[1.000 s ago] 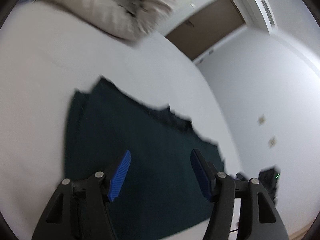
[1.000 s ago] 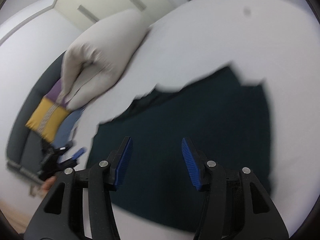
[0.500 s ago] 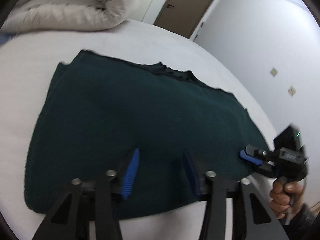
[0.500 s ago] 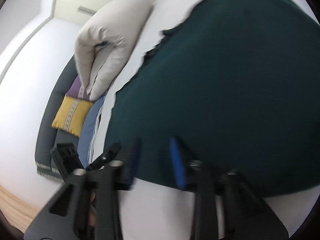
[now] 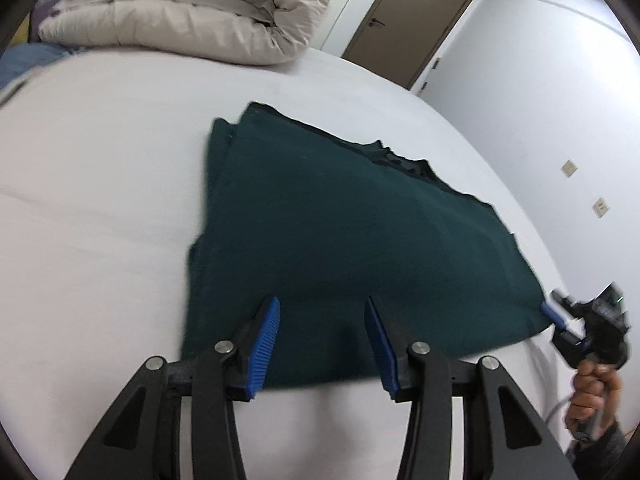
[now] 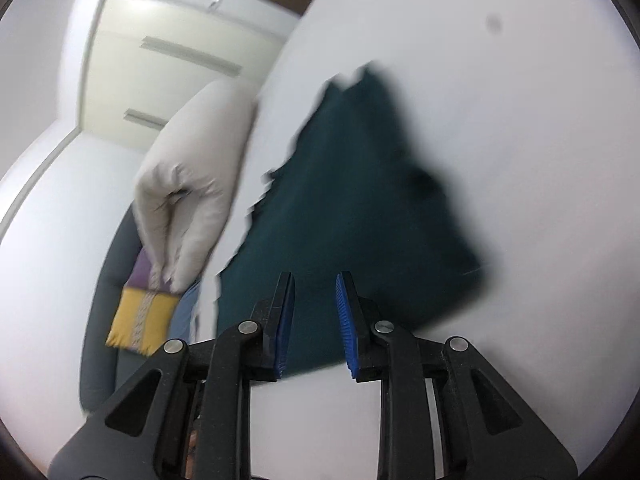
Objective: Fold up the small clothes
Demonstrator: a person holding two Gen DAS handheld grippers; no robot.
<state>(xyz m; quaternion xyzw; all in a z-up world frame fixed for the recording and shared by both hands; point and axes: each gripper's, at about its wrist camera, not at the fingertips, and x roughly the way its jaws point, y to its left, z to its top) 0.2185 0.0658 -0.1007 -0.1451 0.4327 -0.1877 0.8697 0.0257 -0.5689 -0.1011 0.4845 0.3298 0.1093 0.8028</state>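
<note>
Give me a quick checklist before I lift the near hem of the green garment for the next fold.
1. Dark green garment lying flat on the white bed: ok.
2. Left gripper at the near hem, jaws opening, nothing pinched between them: ok.
3. Right gripper at the near right corner, jaws opening, no cloth pinched: ok.
4. Hem actually between either gripper's pads: cannot tell.
5. Left side layers lined up: not ok, a lower layer sticks out along that edge.
6. Rolled duvet clear of the fold path: ok.
</note>
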